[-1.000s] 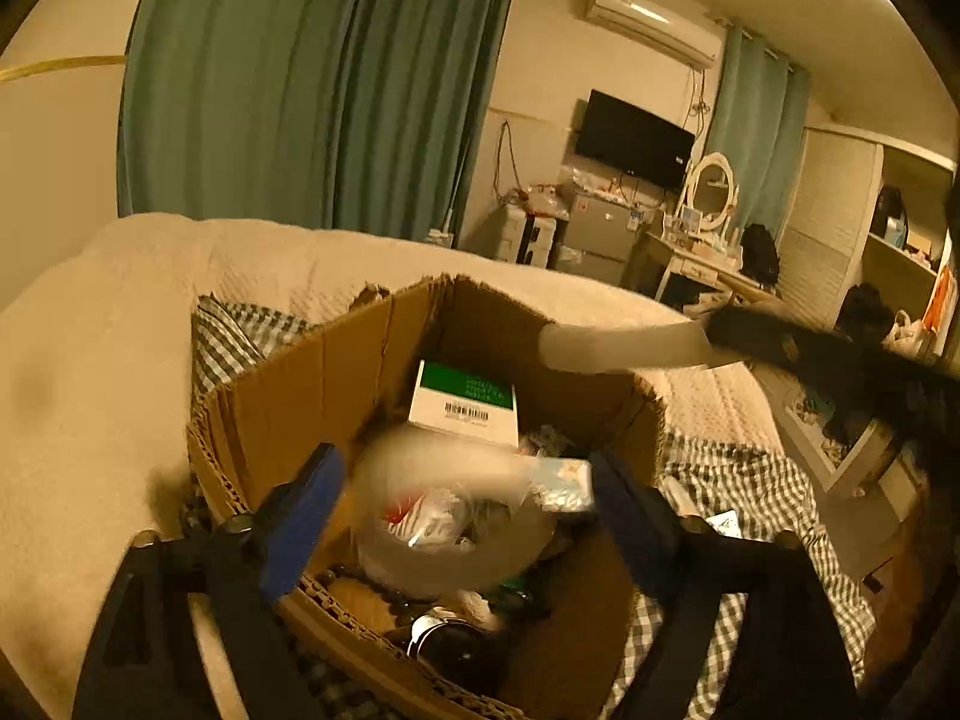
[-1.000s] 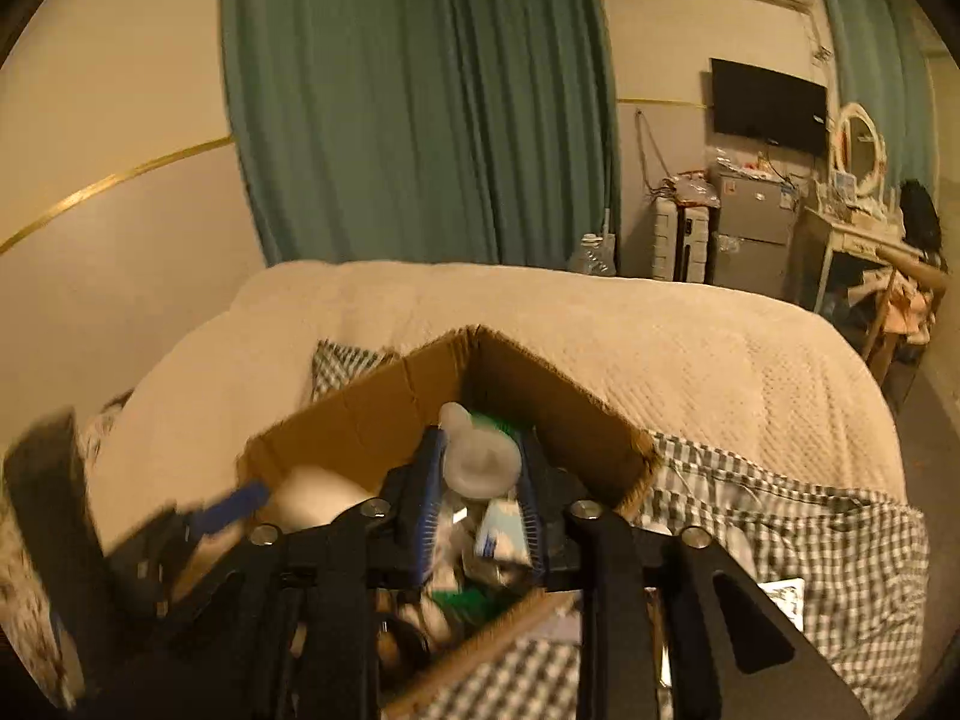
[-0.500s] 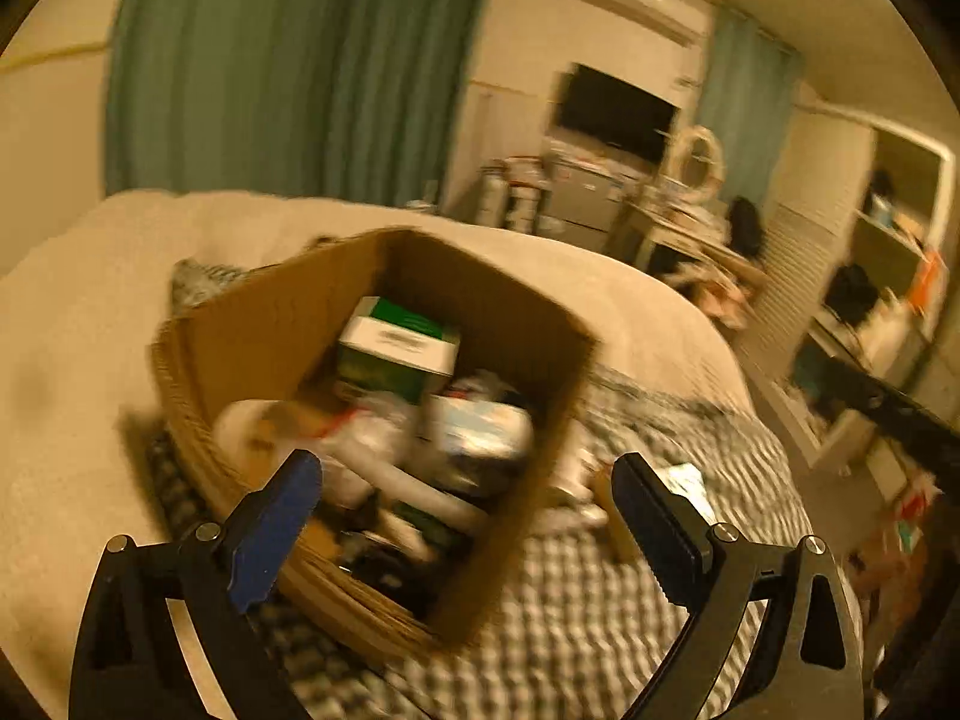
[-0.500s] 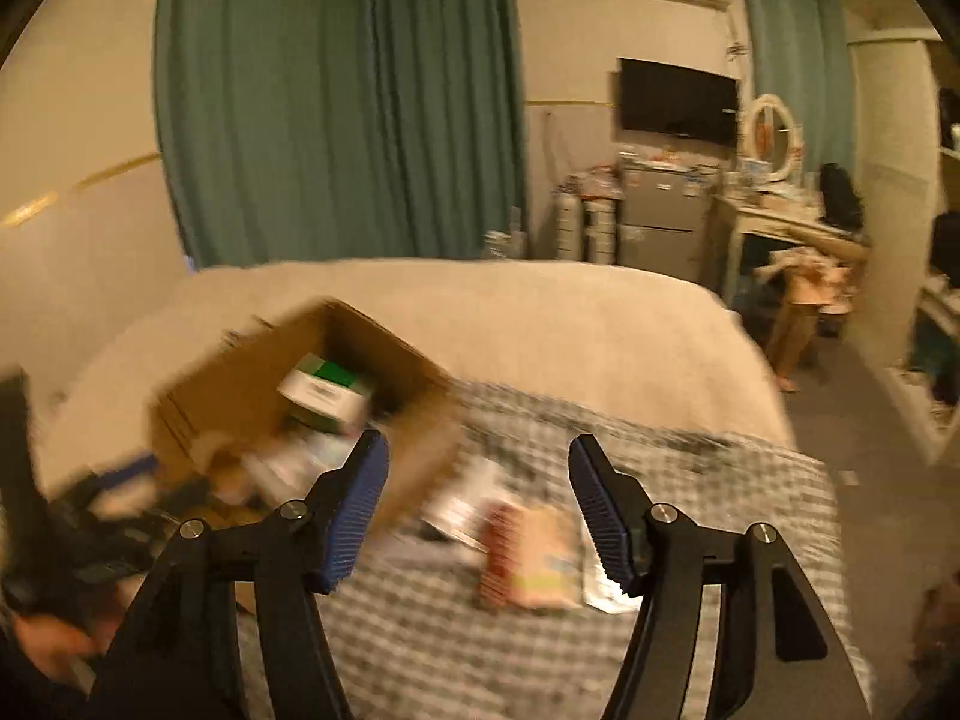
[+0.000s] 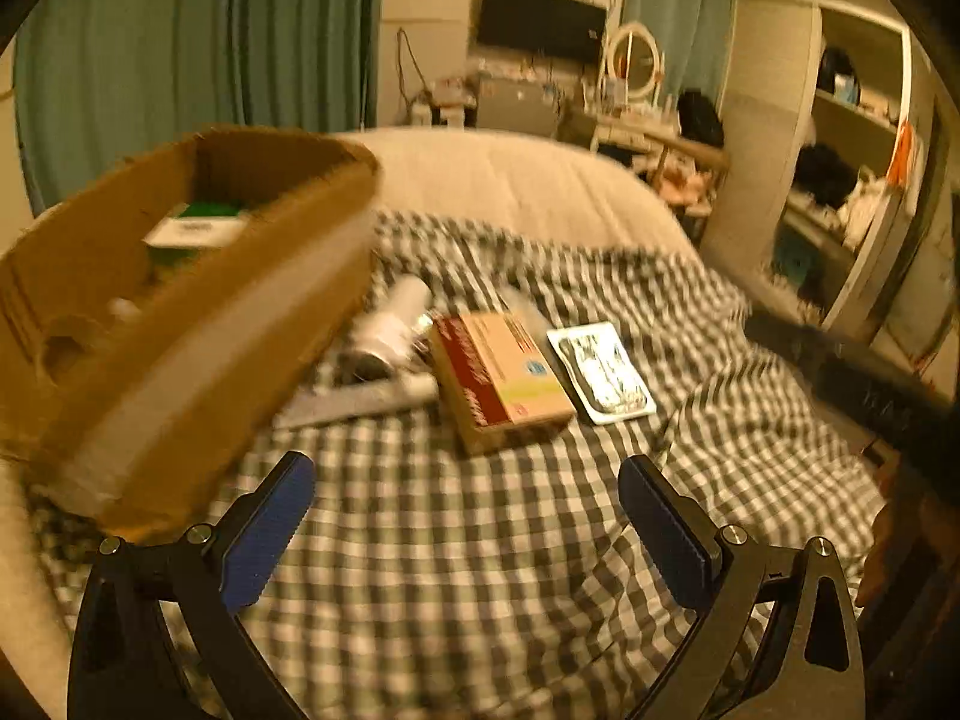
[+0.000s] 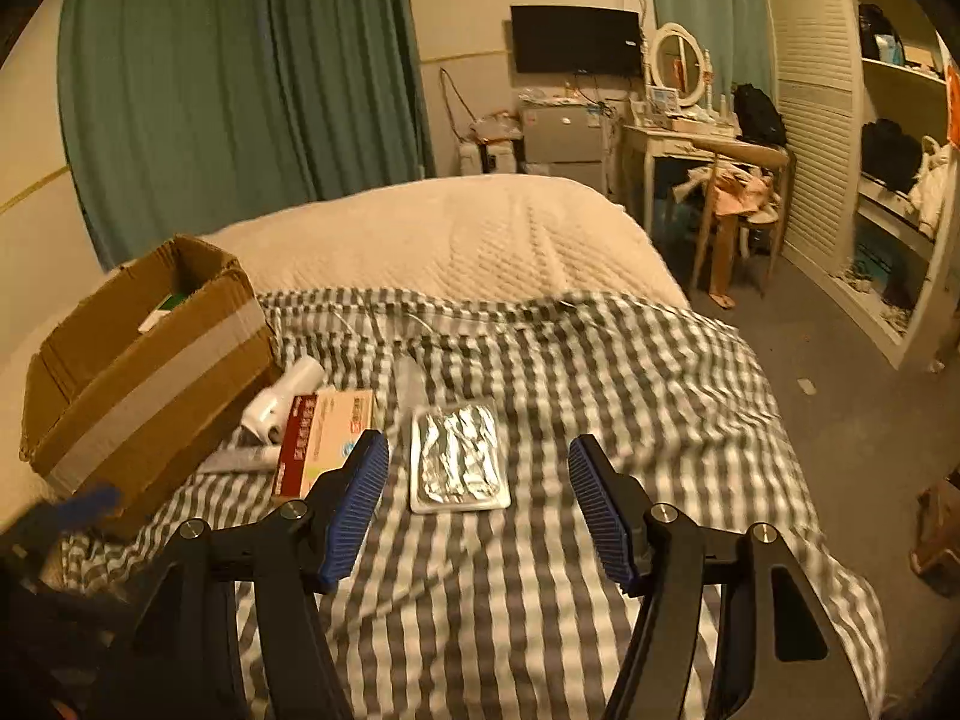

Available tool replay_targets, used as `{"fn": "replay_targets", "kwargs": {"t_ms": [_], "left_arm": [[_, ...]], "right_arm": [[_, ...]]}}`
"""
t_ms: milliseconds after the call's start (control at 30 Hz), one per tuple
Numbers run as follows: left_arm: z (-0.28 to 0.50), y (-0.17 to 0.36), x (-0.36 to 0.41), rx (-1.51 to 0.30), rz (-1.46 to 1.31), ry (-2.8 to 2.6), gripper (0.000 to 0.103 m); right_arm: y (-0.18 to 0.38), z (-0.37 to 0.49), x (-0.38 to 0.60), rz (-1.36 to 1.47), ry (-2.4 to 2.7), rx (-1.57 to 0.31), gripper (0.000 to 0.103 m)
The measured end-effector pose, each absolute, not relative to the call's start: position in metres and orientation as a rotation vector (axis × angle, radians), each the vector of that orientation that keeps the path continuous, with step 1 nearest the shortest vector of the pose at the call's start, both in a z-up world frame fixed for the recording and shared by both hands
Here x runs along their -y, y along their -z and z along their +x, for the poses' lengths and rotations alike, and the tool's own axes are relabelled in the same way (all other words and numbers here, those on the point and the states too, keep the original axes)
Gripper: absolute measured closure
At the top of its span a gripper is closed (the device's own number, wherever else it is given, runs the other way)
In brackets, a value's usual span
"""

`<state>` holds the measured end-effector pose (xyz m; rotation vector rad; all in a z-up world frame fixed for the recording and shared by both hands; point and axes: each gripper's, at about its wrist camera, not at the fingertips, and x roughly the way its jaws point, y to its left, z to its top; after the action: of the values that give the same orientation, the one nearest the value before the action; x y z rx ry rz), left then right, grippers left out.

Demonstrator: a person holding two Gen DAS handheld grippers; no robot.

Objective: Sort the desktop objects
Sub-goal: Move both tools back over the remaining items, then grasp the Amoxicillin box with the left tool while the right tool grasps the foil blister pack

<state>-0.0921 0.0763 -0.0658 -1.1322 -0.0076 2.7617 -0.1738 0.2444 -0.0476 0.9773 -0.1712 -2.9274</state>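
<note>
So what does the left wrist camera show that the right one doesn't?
Only the left view looks into the cardboard box, where a green and white carton lies. Only the right view shows the chair by the desk and the floor beside the bed. Both show the white bottle, the red and tan box, the foil pack and the checked cloth. Both grippers are open and empty.
</note>
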Motion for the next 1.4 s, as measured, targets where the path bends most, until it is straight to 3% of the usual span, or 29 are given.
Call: {"fn": "replay_targets", "kwargs": {"t_ms": [133,300,600,633,700,833,1200,1267,1400], "left_arm": [[-0.118,0.090,-0.104,0.015,-1.165,-2.760,0.000],[-0.152,0.108,-0.131,-0.085,-1.168,-2.807,0.000],[-0.195,0.149,-0.130,-0.127,-1.318,-2.902,0.000],[-0.197,0.152,-0.124,-0.073,-1.337,-2.882,0.001],[-0.195,0.153,-0.110,0.071,-1.307,-2.872,0.026],[-0.184,0.143,-0.092,0.197,-1.281,-2.839,0.026],[-0.121,0.130,-0.076,0.294,-1.235,-2.803,0.027],[-0.123,0.133,-0.074,0.320,-1.250,-2.784,0.027],[-0.122,0.135,-0.076,0.327,-1.274,-2.770,0.027]], "right_arm": [[0.072,-0.186,-0.248,1.020,2.896,0.182,0.038],[0.097,-0.205,-0.272,1.069,2.877,0.340,0.037],[0.121,-0.216,-0.294,1.107,2.906,0.418,0.034],[0.123,-0.217,-0.292,1.106,2.898,0.412,0.034],[0.125,-0.217,-0.286,1.076,2.880,0.389,0.034],[0.123,-0.219,-0.271,1.041,2.847,0.358,0.025],[0.161,-0.258,-0.220,1.217,2.720,0.155,0.025],[0.166,-0.259,-0.216,1.257,2.725,0.103,0.033],[0.160,-0.250,-0.228,1.228,2.721,0.176,0.033]]}}
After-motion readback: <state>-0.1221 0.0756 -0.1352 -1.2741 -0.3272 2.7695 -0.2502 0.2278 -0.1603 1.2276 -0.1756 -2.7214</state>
